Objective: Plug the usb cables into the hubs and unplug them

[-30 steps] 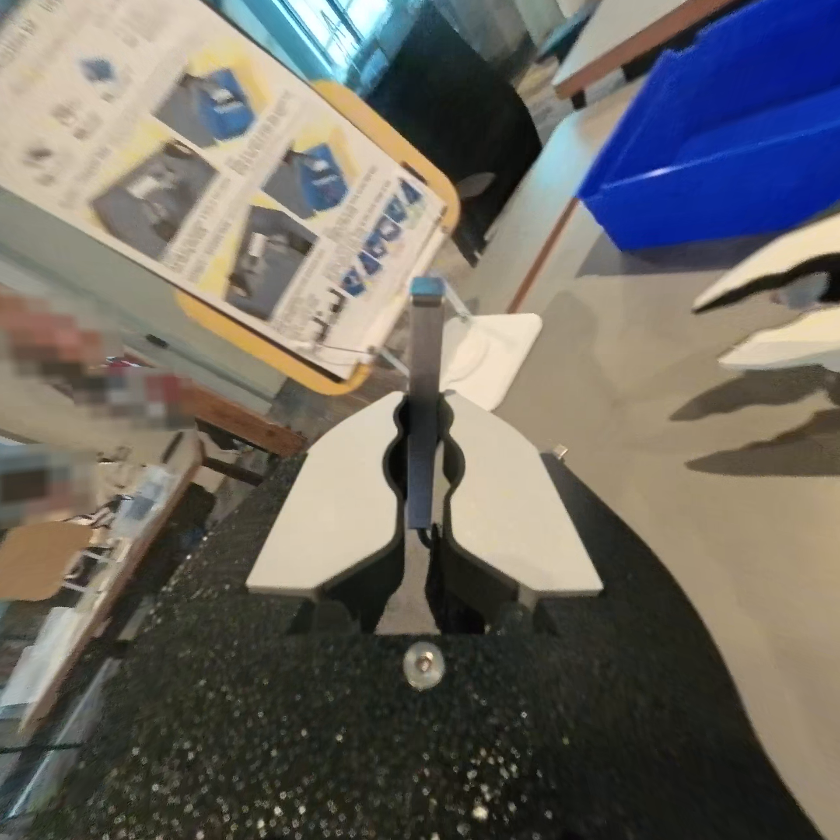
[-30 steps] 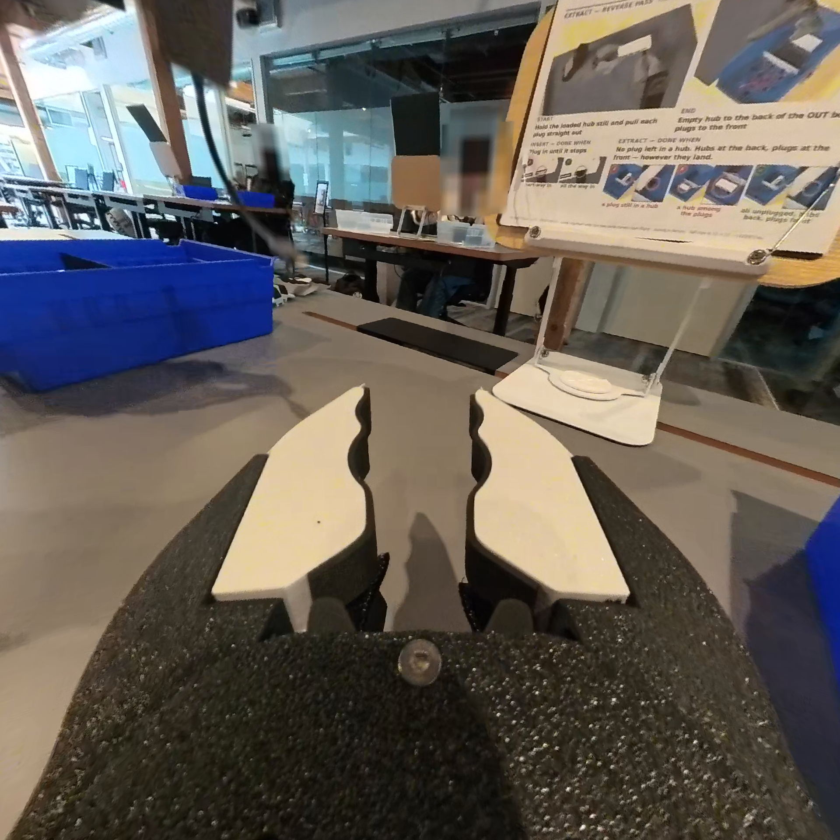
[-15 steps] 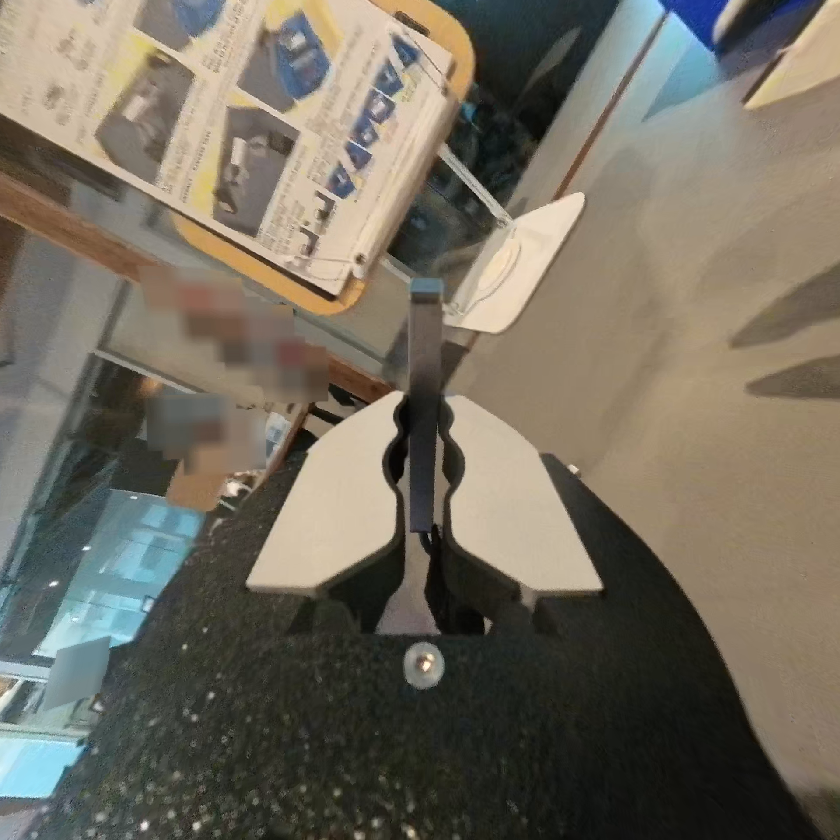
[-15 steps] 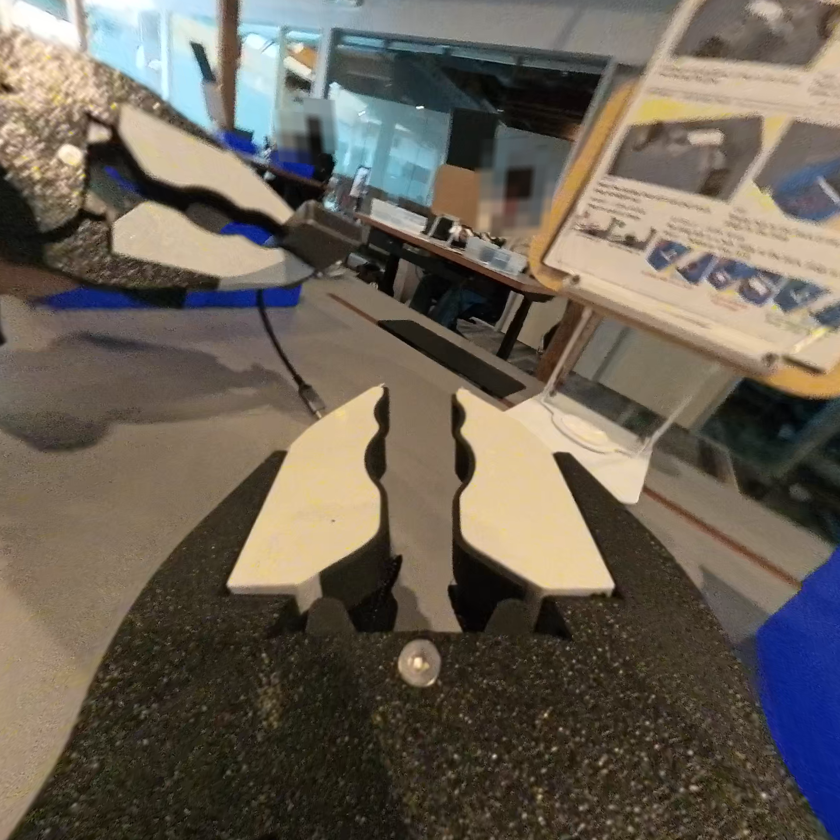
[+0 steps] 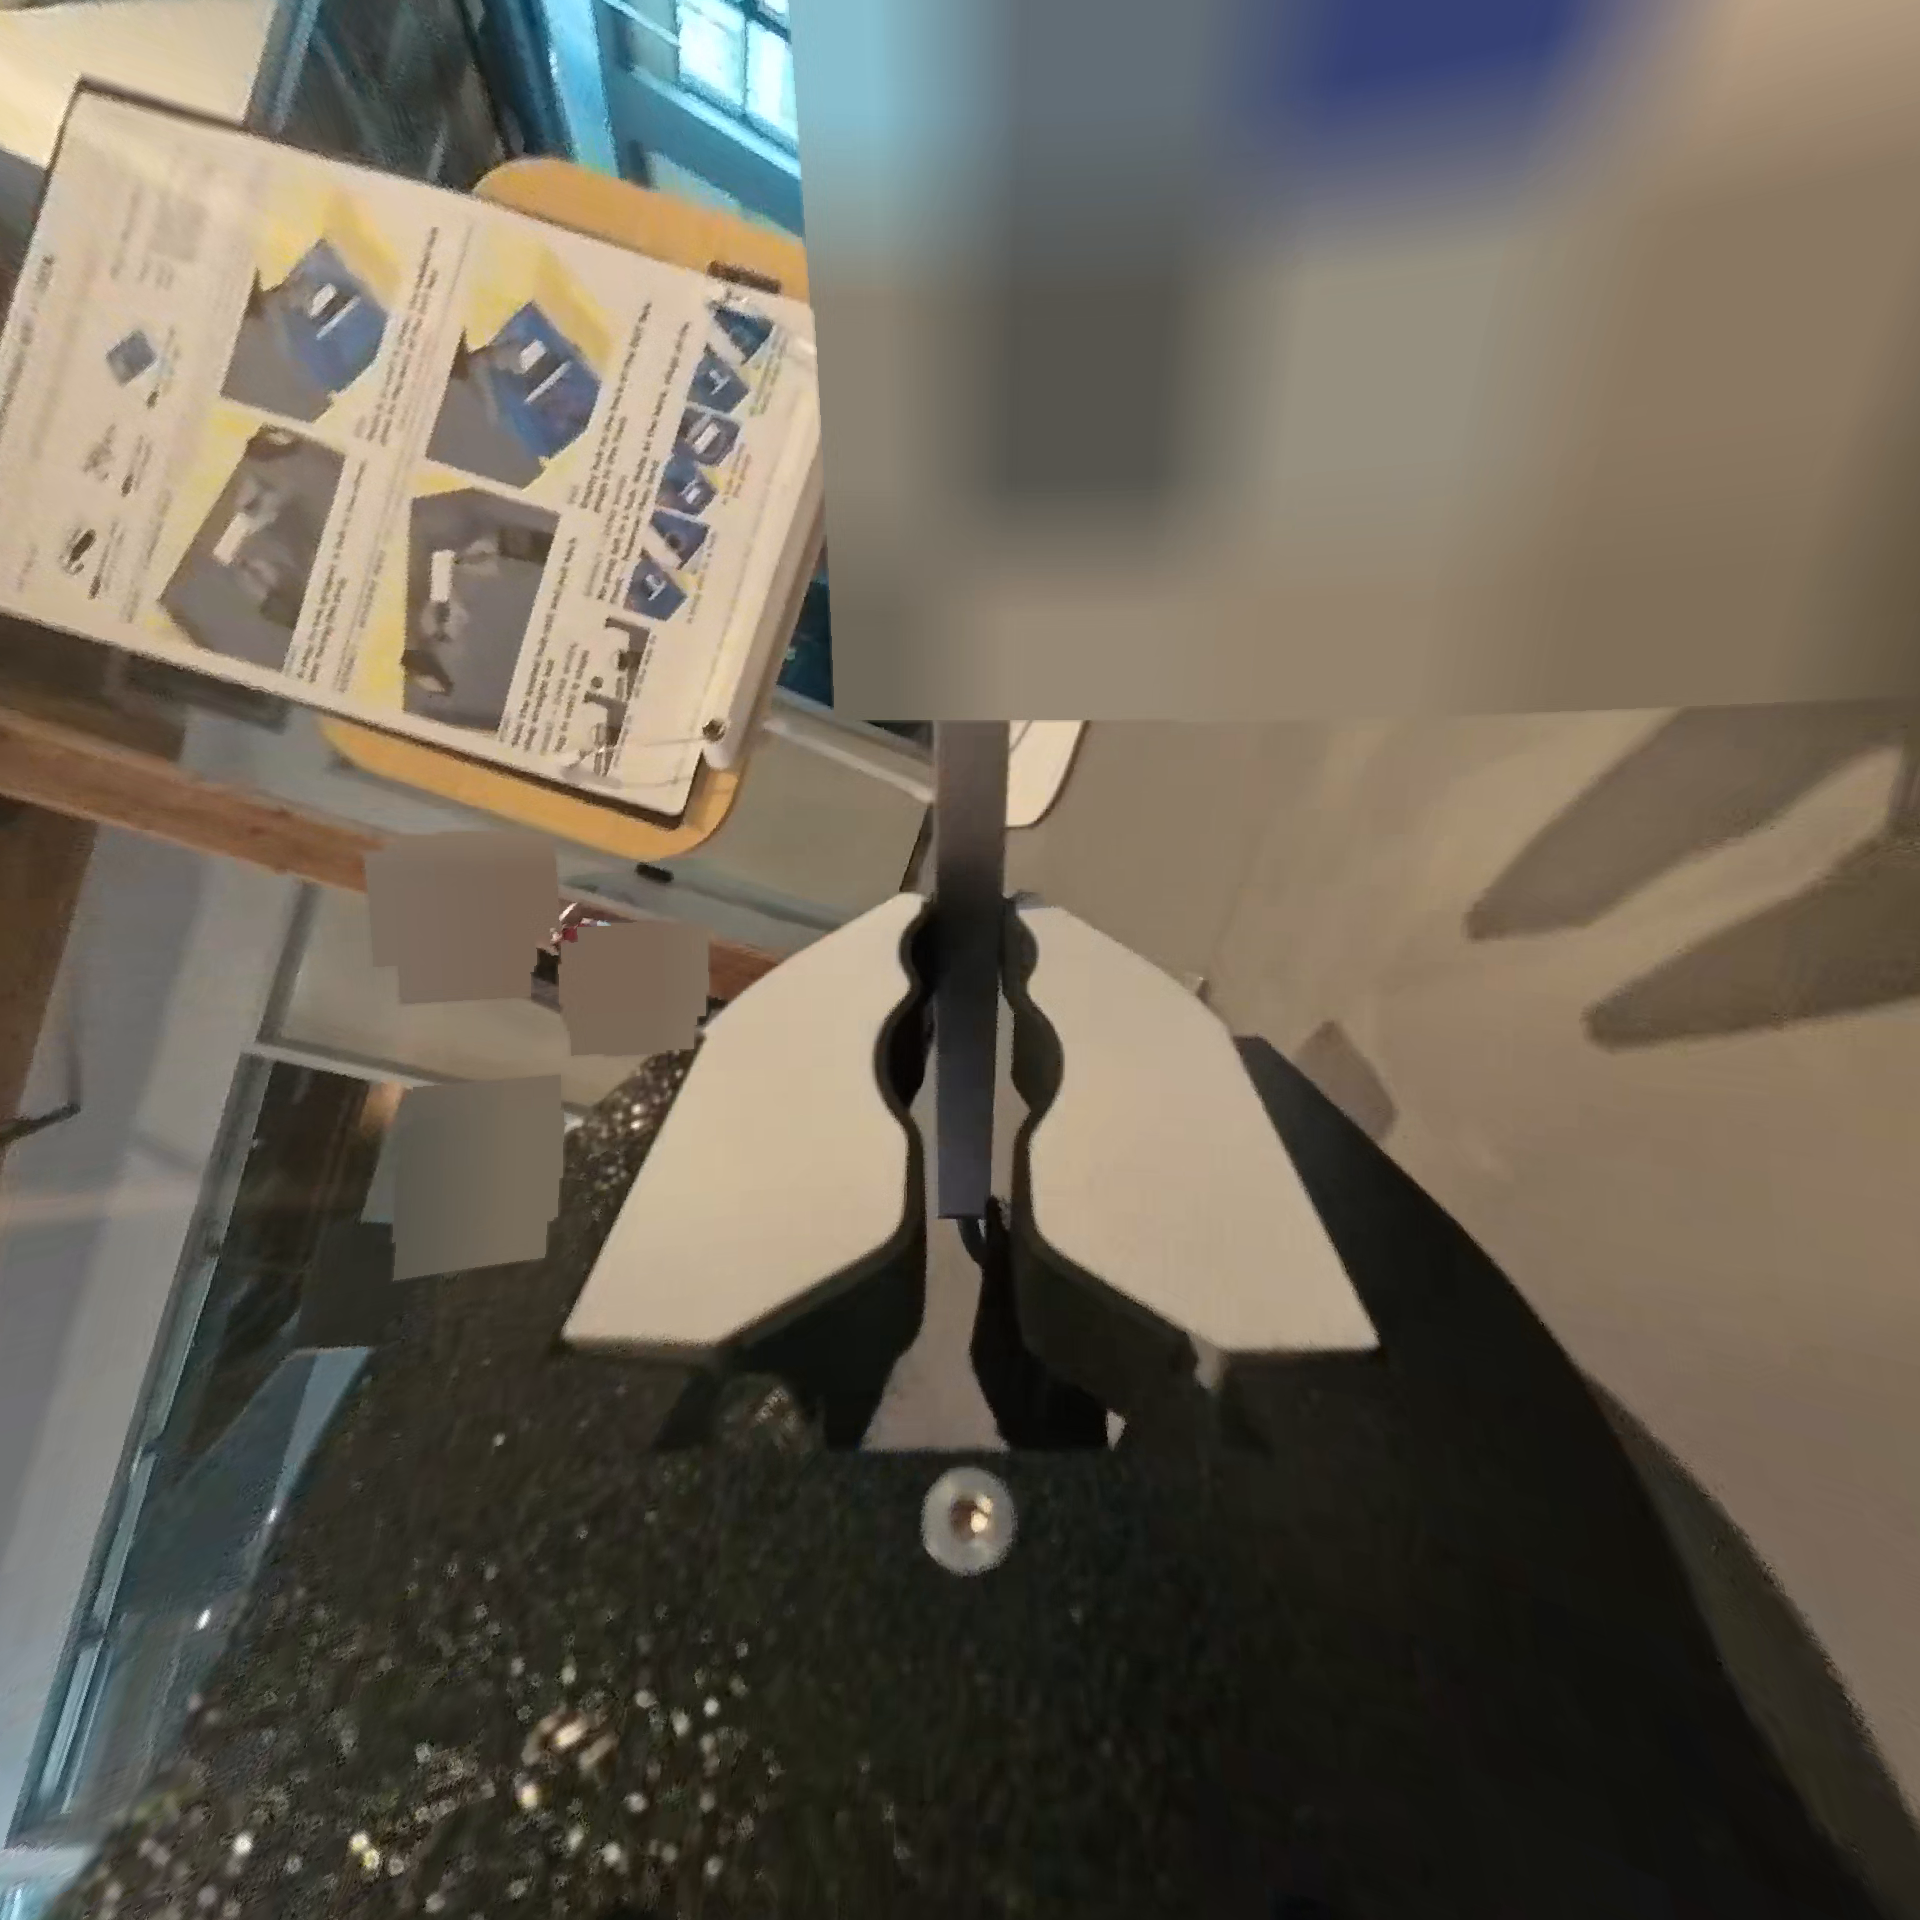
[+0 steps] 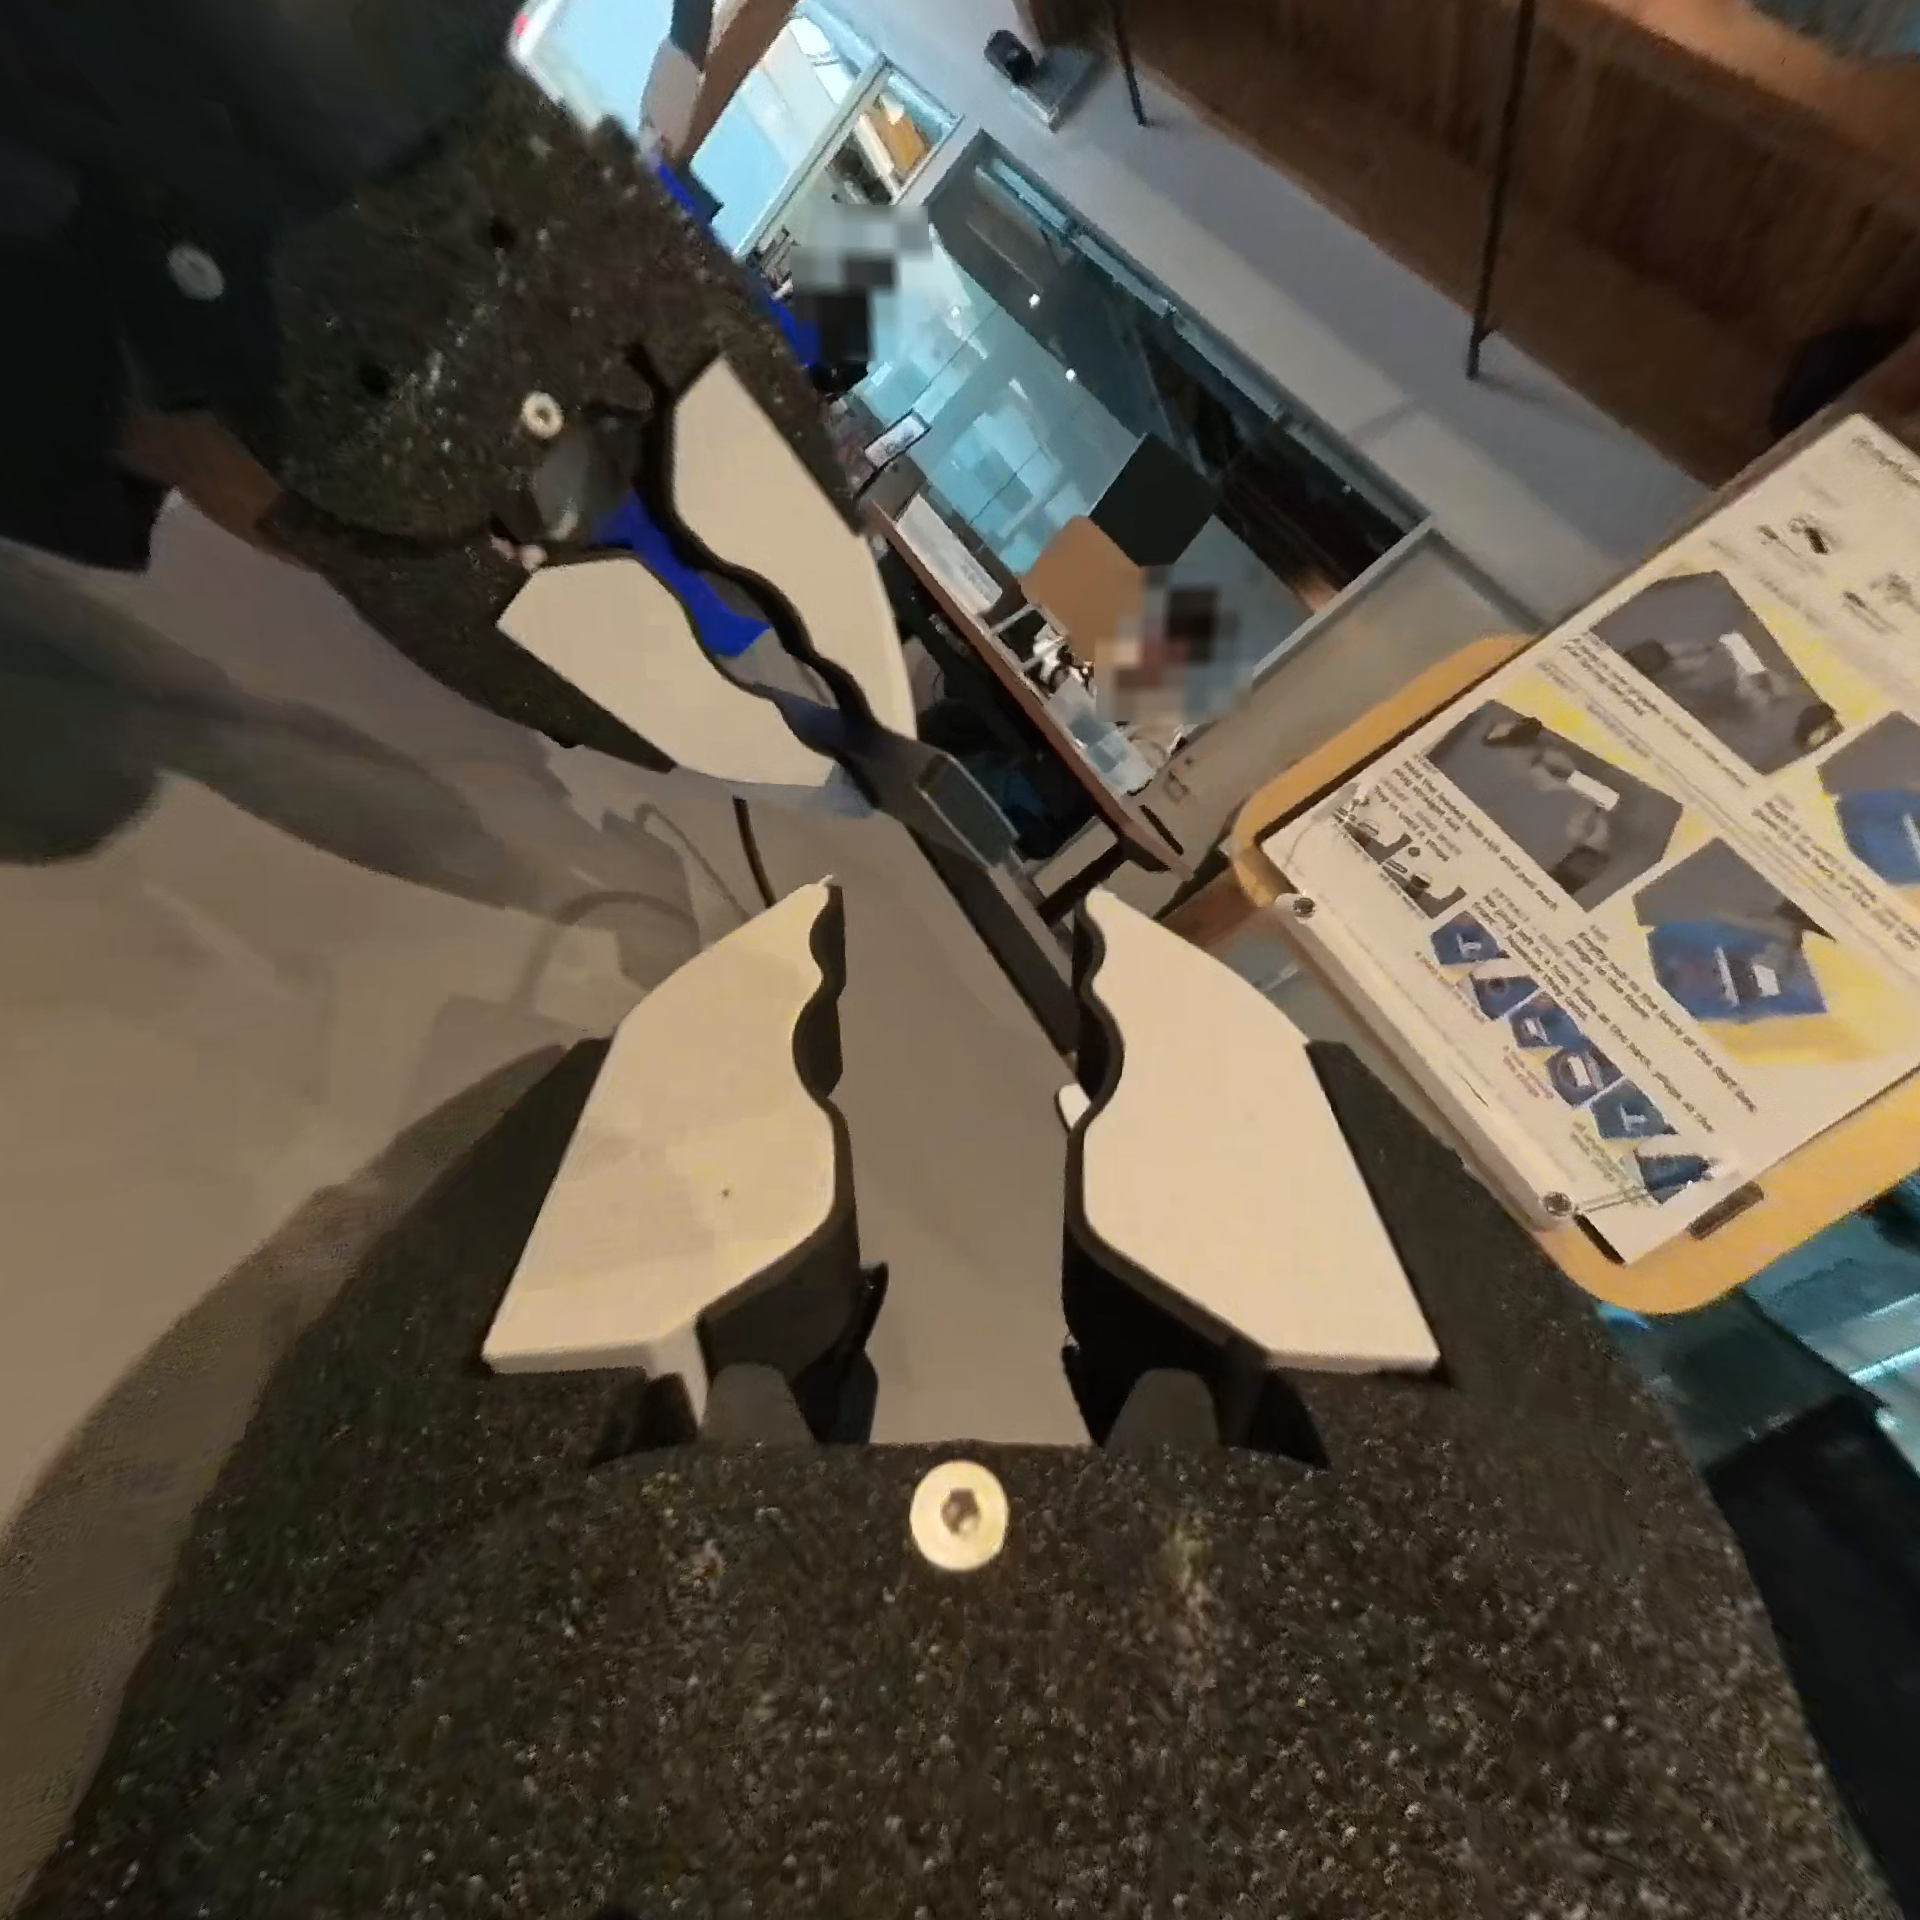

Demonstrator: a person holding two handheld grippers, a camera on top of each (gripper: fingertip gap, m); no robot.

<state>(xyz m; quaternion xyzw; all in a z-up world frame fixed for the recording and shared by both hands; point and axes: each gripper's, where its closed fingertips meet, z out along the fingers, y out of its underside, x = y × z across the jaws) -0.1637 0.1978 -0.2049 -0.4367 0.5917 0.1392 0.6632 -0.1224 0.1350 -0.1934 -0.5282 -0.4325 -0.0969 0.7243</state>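
Observation:
In the left wrist view my left gripper (image 5: 968, 909) is shut on a thin dark grey USB hub (image 5: 966, 1039), held edge-on and sticking out past the fingertips; its far end is hidden by a blurred patch. A black cable (image 5: 992, 1283) leaves the hub's near end. In the right wrist view my right gripper (image 6: 956, 920) is open and empty. The left gripper (image 6: 868, 743) shows just above and to the left of it, with the hub (image 6: 951, 795) pointing towards the right fingertips and the cable (image 6: 746, 847) hanging below.
An instruction board (image 6: 1621, 883) on a wooden backing stands to the right of the right gripper; it also shows in the left wrist view (image 5: 416, 468). The grey table (image 6: 260, 987) lies under both grippers. Desks and glass partitions are behind.
Both views have tilted. The left gripper with the hub has come closer to my right gripper's fingertips. The right jaws, narrower half a second ago, stand wider apart now.

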